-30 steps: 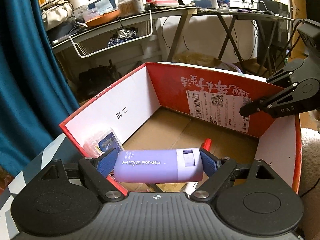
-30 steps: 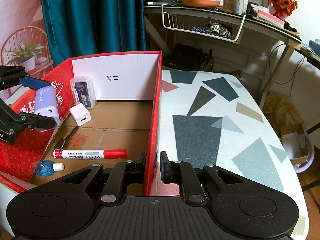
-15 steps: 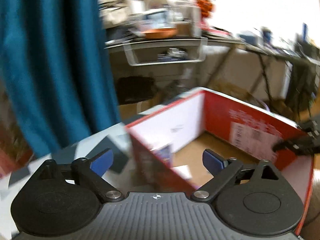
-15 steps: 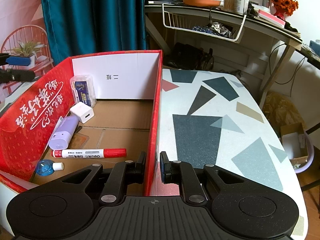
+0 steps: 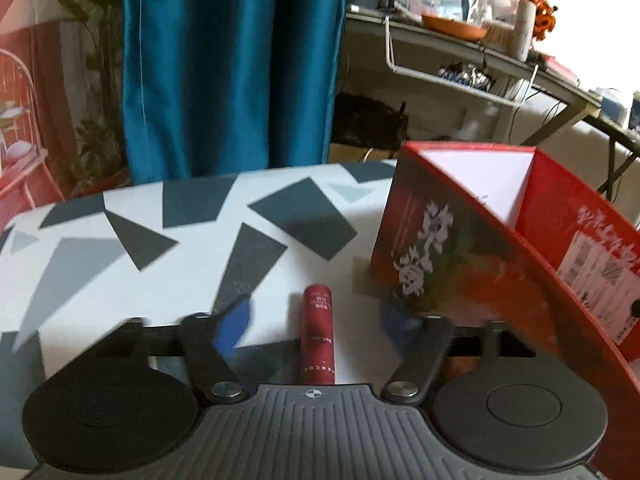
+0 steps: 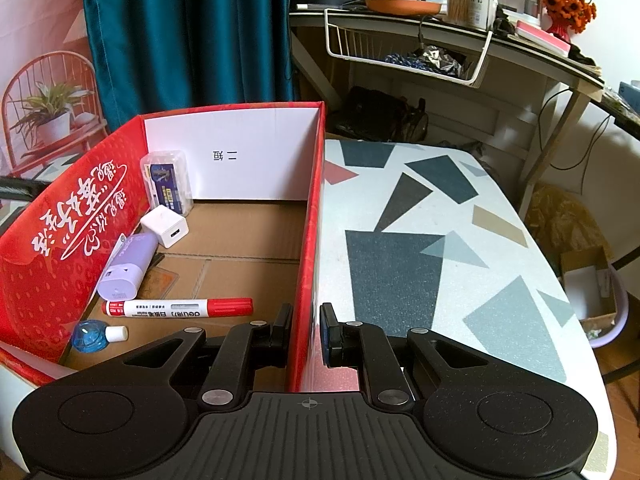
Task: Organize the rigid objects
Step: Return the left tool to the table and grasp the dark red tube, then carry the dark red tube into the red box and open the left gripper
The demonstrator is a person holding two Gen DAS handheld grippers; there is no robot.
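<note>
L gripper (image 5: 316, 320) is spread wide over the patterned tabletop (image 5: 120, 232), holding nothing; blue pads blurred. Btwn them lies a dark-red tube (image 5: 318, 340), lipstick-like cylinder w/ small white print, lengthwise along the fingers, just left of the red cardboard box (image 5: 472, 256). Prob light, stiff, smooth plastic, so likely to roll or slip; best pinched across its mid-body, sides square to the pads. In the box: clear card case (image 6: 166, 184), white charger cube (image 6: 165, 226), lilac case (image 6: 126, 266), red marker (image 6: 180, 307), blue bottle (image 6: 94, 336). R gripper (image 6: 306, 334) is clamped on the box's right wall, steadying it.
</note>
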